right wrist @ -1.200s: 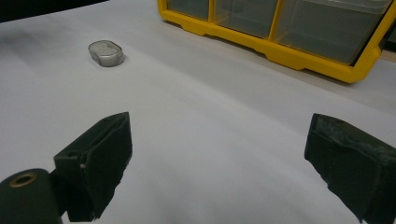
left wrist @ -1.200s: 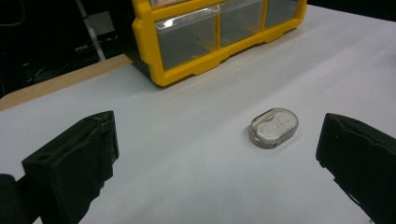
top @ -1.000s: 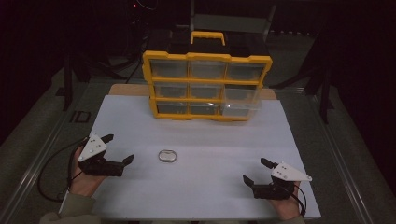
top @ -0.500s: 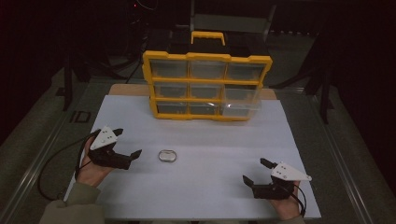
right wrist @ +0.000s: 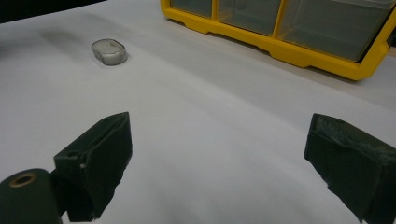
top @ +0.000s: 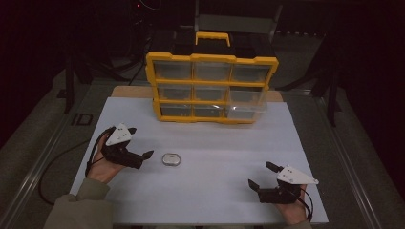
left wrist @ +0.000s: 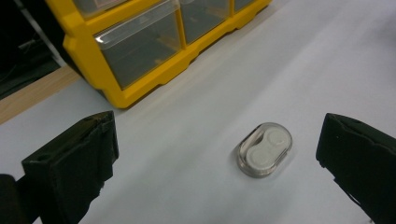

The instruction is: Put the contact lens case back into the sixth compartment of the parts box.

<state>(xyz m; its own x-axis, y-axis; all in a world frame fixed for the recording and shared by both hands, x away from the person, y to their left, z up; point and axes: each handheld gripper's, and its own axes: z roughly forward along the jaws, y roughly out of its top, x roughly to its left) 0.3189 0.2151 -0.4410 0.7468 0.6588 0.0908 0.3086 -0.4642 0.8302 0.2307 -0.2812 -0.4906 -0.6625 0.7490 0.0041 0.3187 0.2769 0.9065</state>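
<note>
A small clear oval case (top: 171,160) with a white two-lobed insert lies flat on the white sheet, left of the middle. My left gripper (top: 140,142) is open just to its left, its jaws pointing at it. In the left gripper view the case (left wrist: 265,149) lies ahead between the wide-apart jaws, nearer the right one, with no contact; the left gripper (left wrist: 212,163) holds nothing. My right gripper (top: 260,174) rests open near the front right of the sheet, empty. From the right gripper (right wrist: 219,163) the case (right wrist: 109,51) is far off at the upper left.
A yellow organiser (top: 210,88) with clear drawers and a carry handle stands at the back of the white sheet (top: 215,191). Its lower right drawer (top: 246,102) sticks out a little. Dark floor and metal table rails surround the sheet.
My left gripper has moved right and forward toward the clear case, ending close beside it. The right gripper and the case have not moved.
</note>
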